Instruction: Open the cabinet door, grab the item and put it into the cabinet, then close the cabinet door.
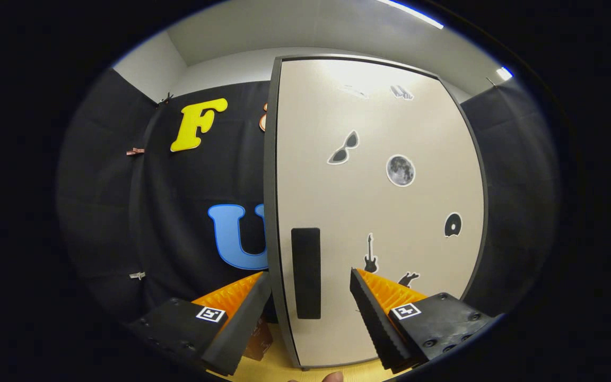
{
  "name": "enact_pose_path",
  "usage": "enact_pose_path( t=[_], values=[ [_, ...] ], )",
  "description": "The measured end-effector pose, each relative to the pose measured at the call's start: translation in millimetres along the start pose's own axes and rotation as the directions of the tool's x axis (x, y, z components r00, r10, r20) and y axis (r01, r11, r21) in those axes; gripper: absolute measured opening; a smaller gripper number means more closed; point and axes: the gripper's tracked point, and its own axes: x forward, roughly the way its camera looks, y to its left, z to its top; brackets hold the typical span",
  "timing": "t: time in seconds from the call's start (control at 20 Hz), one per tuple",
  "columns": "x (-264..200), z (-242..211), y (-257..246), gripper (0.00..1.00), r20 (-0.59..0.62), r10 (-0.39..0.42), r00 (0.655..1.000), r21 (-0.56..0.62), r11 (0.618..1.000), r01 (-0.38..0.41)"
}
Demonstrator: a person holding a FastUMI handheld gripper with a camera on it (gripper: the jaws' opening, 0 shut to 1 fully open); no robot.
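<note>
Nearest to us, our gripper (311, 289) has its two fingers spread wide and holds nothing; one finger lies on each side of the cabinet door's latch edge, the left finger (242, 313) outside the cabinet, the right finger (374, 313) in front of the door panel.

Largest in front of us is the cabinet door (380, 212), a pale upright panel in a dark frame, shut as far as we can judge. It carries small stickers: sunglasses at about eleven o'clock from the panel's middle, a moon near the middle, a disc at about four o'clock and a guitar at about six.

What our coming move turns on is the handle (305, 273). This dark strip stands upright, its long axis vertical, near the door's left edge, between our fingers and just ahead of them, at twelve o'clock from the gripper. The fingers already straddle it crosswise, so we judge that a short advance and a squeeze would take it.

Smallest, a brownish item (259, 342) shows partly behind the left finger, on the wooden tabletop (284, 369) at about seven o'clock from the handle; we cannot tell what it is.
</note>
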Motion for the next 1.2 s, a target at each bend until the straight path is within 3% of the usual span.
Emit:
enact_pose_path(
  t=[0.2,0.3,0.5,0.7,0.9,1.2],
  values=[
    [21,-19,-1,0.97,-0.034,-0.016,0.999,-0.02,1.0,0.016],
    [30,-30,0,0.9,-0.059,-0.016,0.998,-0.016,1.0,0.015],
    [44,-47,0,0.49,-0.096,-0.038,0.995,-0.018,0.999,0.037],
    [43,-45,-2,0.2,-0.09,-0.027,0.996,-0.021,0.999,0.025],
    [32,-41,-2,0.14,-0.099,0.037,0.994,0.017,0.999,-0.036],
    [-18,-32,-7,0.14,-0.093,0.14,0.986,0.05,0.989,-0.136]
  ],
)
